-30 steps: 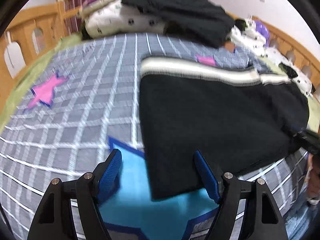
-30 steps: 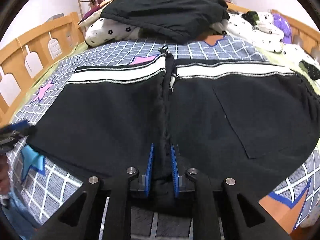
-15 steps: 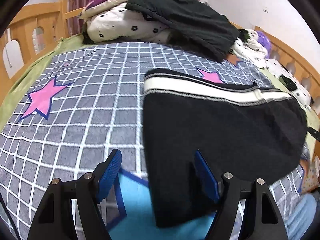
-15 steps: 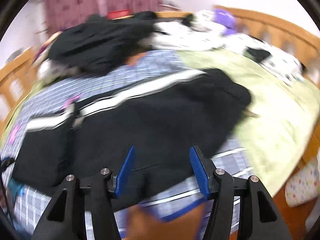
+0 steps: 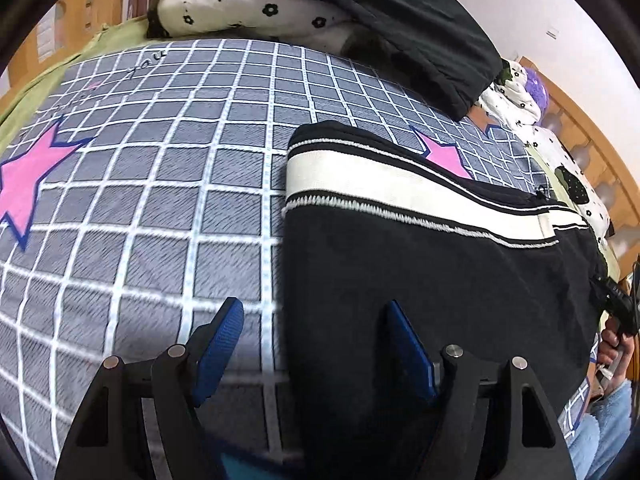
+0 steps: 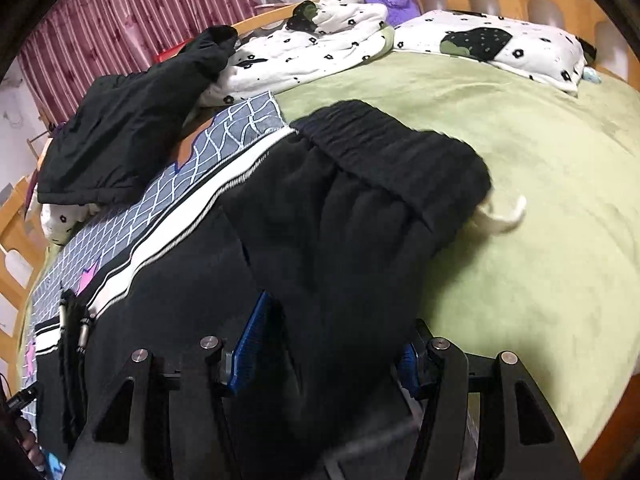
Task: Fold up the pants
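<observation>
Black pants (image 5: 420,264) with a white side stripe lie flat on the bed. In the left wrist view my left gripper (image 5: 312,344) is open, straddling the pants' left edge near the cuff end. In the right wrist view the pants (image 6: 352,216) show their ribbed waistband and a white drawstring (image 6: 504,216) at the right. My right gripper (image 6: 332,344) is open, with the waist end of the pants lying between its blue fingers (image 6: 250,344). The right finger is mostly hidden by the cloth.
A grey checked blanket (image 5: 160,184) with pink stars covers the left part of the bed; a green sheet (image 6: 540,184) covers the right. A black jacket (image 6: 132,128) and flowered bedding (image 5: 256,4) are piled at the back. Wooden rails ring the bed.
My right gripper let go of the pants' middle fold, opened, and moved right to the waistband end. My left gripper stayed open and moved forward along the left edge.
</observation>
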### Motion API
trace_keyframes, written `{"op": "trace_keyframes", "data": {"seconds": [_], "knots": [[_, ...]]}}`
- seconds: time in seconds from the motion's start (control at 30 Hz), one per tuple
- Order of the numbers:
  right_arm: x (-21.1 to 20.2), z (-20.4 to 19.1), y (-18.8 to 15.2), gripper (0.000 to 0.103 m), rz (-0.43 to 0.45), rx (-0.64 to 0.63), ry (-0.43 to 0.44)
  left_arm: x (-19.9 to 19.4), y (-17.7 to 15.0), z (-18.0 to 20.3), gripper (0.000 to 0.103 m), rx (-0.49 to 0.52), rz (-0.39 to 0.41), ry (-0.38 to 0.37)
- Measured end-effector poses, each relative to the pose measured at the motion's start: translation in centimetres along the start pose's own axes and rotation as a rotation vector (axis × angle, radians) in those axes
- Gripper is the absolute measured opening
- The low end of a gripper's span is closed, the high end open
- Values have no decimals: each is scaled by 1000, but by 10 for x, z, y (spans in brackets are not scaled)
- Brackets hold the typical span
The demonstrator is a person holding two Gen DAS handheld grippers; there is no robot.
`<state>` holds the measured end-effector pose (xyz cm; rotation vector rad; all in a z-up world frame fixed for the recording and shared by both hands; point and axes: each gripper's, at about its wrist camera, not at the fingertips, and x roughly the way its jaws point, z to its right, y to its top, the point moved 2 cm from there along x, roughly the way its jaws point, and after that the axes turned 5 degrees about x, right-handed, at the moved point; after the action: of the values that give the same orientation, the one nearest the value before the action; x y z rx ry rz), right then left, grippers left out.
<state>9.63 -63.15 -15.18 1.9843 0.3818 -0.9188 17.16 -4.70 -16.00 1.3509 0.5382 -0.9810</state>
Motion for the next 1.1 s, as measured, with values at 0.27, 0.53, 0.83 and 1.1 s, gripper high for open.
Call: {"op": "trace_keyframes", "data": {"seconds": [0.27, 0.53, 0.83, 1.1], "knots": [[-23, -23, 11, 13, 134, -94, -83, -14, 19, 26, 10, 61, 49, 26], [-91, -113, 42, 10, 295, -181, -70, -77, 63, 54, 10, 49, 204, -79], [-176, -246, 43, 10, 408, -305, 119, -169, 76, -19, 10, 11, 345, -7], [-110, -291, -12, 10, 244, -335, 273, -148, 33, -147, 10, -84, 231, 229]]}}
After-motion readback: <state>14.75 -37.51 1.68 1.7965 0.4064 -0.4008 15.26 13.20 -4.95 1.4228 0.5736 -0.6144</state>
